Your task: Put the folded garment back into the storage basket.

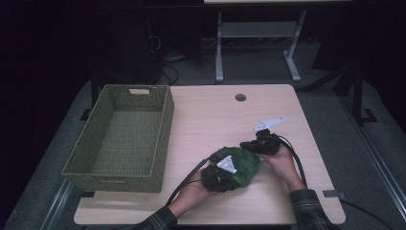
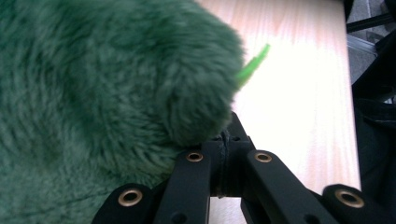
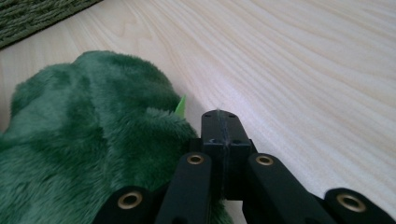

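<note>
1. I have both tongs down on a green plush toy (image 1: 242, 163) at the near side of the table (image 1: 287, 124), the left tongs (image 1: 221, 176) at its near left flank, the right tongs (image 1: 254, 145) at its far right edge.
2. Both pairs of jaws are fully closed, tips together; in the gripper views the fur (image 2: 93, 93) bulges beside the closed tips rather than between them, though I cannot be sure no tuft is pinched.
3. The woven basket (image 1: 163, 139), well left of the left tongs, holds nothing I can see.
4. My reading: the toy is flanked but not gripped or lifted; grasping it and carrying it to the basket remain.
</note>
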A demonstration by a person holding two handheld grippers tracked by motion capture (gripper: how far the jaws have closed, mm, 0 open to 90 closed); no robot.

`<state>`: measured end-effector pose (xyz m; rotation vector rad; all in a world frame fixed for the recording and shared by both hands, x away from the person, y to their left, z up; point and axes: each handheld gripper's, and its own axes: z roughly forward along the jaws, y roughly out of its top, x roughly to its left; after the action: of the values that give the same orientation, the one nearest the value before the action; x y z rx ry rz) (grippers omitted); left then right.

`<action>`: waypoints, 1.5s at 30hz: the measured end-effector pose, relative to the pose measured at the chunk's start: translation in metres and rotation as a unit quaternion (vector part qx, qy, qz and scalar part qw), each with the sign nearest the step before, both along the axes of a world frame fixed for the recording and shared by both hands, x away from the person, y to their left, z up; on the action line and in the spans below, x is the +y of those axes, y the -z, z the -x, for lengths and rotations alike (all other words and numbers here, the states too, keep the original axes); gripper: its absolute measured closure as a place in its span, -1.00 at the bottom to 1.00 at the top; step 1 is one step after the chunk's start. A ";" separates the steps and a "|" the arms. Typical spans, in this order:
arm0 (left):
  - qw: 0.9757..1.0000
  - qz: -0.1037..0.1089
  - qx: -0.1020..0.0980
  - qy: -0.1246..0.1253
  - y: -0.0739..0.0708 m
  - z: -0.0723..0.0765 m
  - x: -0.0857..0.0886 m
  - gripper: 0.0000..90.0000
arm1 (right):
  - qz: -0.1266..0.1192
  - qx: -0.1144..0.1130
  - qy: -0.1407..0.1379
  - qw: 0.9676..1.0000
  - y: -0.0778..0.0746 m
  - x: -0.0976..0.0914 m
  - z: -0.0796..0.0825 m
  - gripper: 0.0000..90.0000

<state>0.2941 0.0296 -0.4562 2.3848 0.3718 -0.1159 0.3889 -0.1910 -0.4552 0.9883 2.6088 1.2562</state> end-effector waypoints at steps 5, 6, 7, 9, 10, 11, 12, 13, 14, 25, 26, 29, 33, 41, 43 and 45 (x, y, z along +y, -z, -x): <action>1.000 -0.004 0.005 -0.009 0.002 -0.004 0.006 0.99 | -0.003 0.010 -0.003 1.000 0.001 -0.002 0.002 1.00; 1.000 -0.005 0.003 -0.011 0.002 -0.005 0.007 0.99 | -0.003 0.010 -0.006 1.000 0.002 -0.002 0.003 1.00; 1.000 -0.008 0.002 -0.012 0.001 -0.005 0.008 0.99 | -0.001 0.016 -0.005 1.000 0.003 -0.002 0.004 1.00; 1.000 -0.008 -0.001 -0.016 0.001 -0.006 0.010 0.99 | -0.002 0.019 -0.006 1.000 0.004 -0.003 0.006 1.00; 1.000 -0.012 -0.001 -0.016 0.001 -0.007 0.011 0.99 | -0.002 0.015 -0.008 1.000 0.003 -0.004 0.007 1.00; 1.000 -0.013 -0.001 -0.016 0.001 -0.008 0.012 0.99 | -0.003 0.015 -0.005 1.000 0.002 -0.004 0.009 1.00; 1.000 -0.013 0.000 -0.017 0.001 -0.009 0.014 0.99 | -0.004 0.014 -0.004 1.000 0.002 -0.005 0.011 1.00; 1.000 -0.013 0.000 -0.017 0.001 -0.009 0.014 0.99 | -0.004 0.015 -0.004 1.000 0.003 -0.006 0.012 1.00; 1.000 -0.011 0.003 -0.021 0.002 -0.011 0.016 0.99 | -0.001 0.014 -0.005 1.000 0.003 -0.007 0.014 1.00; 0.999 -0.021 -0.012 -0.037 -0.001 -0.017 0.029 0.99 | 0.002 0.016 -0.008 1.000 0.003 -0.014 0.024 1.00; 0.999 -0.021 -0.012 -0.037 -0.001 -0.018 0.030 0.99 | 0.001 0.017 -0.009 1.000 0.003 -0.015 0.026 1.00; 0.999 -0.024 -0.016 -0.040 -0.001 -0.021 0.032 0.99 | 0.003 0.020 -0.007 1.000 0.003 -0.017 0.029 1.00; 0.999 -0.023 -0.012 -0.048 -0.001 -0.022 0.035 0.99 | 0.004 0.019 -0.007 1.000 0.003 -0.019 0.033 1.00; 0.998 -0.024 -0.016 -0.058 -0.002 -0.027 0.041 0.99 | 0.010 0.020 -0.014 1.000 0.001 -0.021 0.043 1.00; 0.998 -0.026 -0.019 -0.060 -0.003 -0.028 0.043 0.99 | 0.009 0.022 -0.013 1.000 0.001 -0.022 0.045 1.00; 0.997 -0.025 -0.022 -0.066 -0.004 -0.029 0.044 0.99 | 0.010 0.023 -0.015 1.000 0.001 -0.024 0.051 1.00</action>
<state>0.3235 0.0737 -0.4525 2.3995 0.5165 0.0067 0.3382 -0.2152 -0.4567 0.9921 2.6750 1.2252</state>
